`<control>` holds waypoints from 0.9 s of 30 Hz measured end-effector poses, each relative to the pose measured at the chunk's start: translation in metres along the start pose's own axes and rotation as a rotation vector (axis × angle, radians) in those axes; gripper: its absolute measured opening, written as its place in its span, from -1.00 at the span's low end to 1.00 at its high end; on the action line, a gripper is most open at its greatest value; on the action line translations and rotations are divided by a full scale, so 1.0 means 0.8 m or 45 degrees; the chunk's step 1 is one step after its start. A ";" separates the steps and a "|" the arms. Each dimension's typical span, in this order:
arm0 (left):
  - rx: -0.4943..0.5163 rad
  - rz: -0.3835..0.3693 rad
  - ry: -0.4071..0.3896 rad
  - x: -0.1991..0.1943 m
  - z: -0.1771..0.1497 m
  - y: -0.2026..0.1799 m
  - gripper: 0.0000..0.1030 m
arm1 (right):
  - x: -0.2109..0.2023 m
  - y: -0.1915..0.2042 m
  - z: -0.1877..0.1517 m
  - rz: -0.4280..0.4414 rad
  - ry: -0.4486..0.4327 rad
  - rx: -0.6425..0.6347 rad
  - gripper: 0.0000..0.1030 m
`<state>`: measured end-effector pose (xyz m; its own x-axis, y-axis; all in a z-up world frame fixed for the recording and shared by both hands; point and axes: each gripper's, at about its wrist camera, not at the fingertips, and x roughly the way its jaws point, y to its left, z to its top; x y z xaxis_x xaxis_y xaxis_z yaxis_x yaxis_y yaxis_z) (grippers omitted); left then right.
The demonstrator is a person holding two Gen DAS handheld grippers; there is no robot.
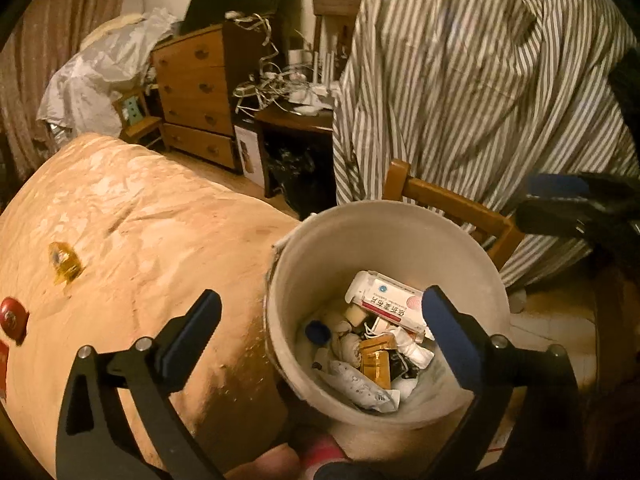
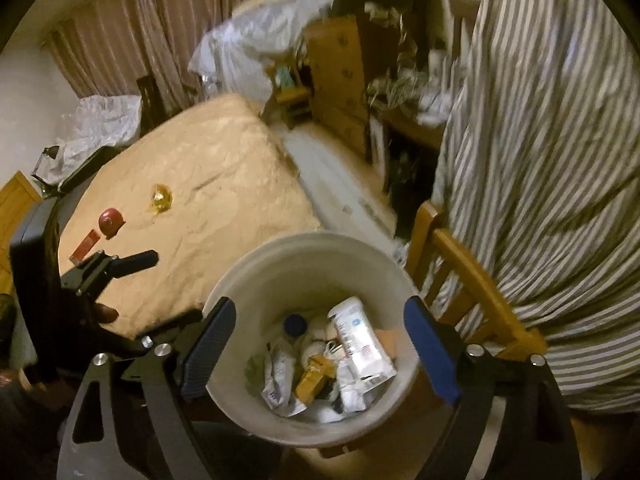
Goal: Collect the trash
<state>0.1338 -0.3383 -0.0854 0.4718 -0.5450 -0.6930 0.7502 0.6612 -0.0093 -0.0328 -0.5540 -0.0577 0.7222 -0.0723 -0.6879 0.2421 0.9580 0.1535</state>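
Both our left gripper [image 1: 320, 328] and right gripper [image 2: 320, 344] hang spread, empty, above the bucket [image 1: 400, 224]; next, the yellow wrapper [image 1: 64, 262] lying far left.

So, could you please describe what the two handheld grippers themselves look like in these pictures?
Both match. The left gripper and the right gripper each have black angular linkage arms joined by silver round pivot pins. Each carries two flat, oblong fingers faced with blue pads. No cables or markings show. In the left wrist view, a pink and dark cuff shows at the bottom edge.
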 end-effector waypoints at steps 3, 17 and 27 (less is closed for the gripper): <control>-0.014 0.017 -0.034 -0.018 -0.006 0.001 0.88 | -0.034 0.014 -0.023 -0.065 -0.110 -0.044 0.82; -0.019 0.084 -0.193 -0.106 -0.059 -0.015 0.89 | -0.137 0.089 -0.152 -0.250 -0.428 -0.173 0.90; -0.115 0.047 -0.263 -0.171 -0.099 -0.007 0.89 | -0.182 0.103 -0.205 -0.289 -0.507 -0.031 0.90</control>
<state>0.0286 -0.2265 -0.0480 0.5902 -0.6074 -0.5316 0.6904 0.7211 -0.0575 -0.2239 -0.4192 -0.0610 0.8466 -0.3777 -0.3750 0.4112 0.9115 0.0103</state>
